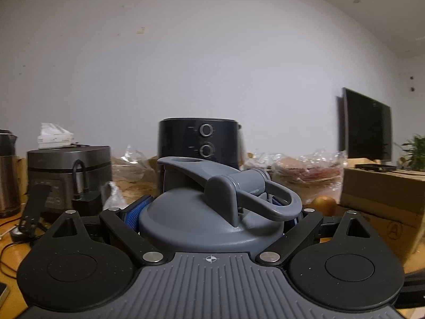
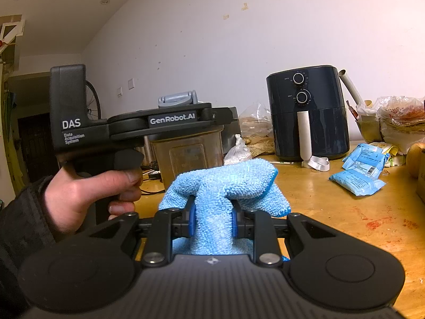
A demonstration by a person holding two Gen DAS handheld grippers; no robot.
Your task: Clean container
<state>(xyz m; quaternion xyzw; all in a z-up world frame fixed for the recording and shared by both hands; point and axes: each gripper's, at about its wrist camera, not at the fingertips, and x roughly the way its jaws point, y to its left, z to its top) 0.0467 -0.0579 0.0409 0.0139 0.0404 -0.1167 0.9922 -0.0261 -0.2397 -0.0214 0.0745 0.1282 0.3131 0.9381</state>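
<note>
In the left wrist view the container's grey lid (image 1: pixel 209 220), with a flip spout and a loop handle, fills the space between my left gripper's (image 1: pixel 215 211) blue pads (image 1: pixel 140 210), which press on its sides. From the right wrist view the container (image 2: pixel 188 156) is a brownish see-through jug held upright above the table. My left gripper (image 2: pixel 212 118) is shut on it just below the lid, and a hand (image 2: pixel 87 194) holds that gripper. My right gripper (image 2: pixel 212 220) is shut on a light blue microfibre cloth (image 2: pixel 225 183), just right of and in front of the jug.
A dark air fryer (image 2: pixel 308 111) stands at the back of the wooden table (image 2: pixel 345 226), with blue packets (image 2: pixel 358 175) and plastic bags to its right. A rice cooker (image 1: pixel 69 170), a cardboard box (image 1: pixel 382 199) and a dark monitor (image 1: pixel 366 127) flank the view. Red stains mark the tabletop.
</note>
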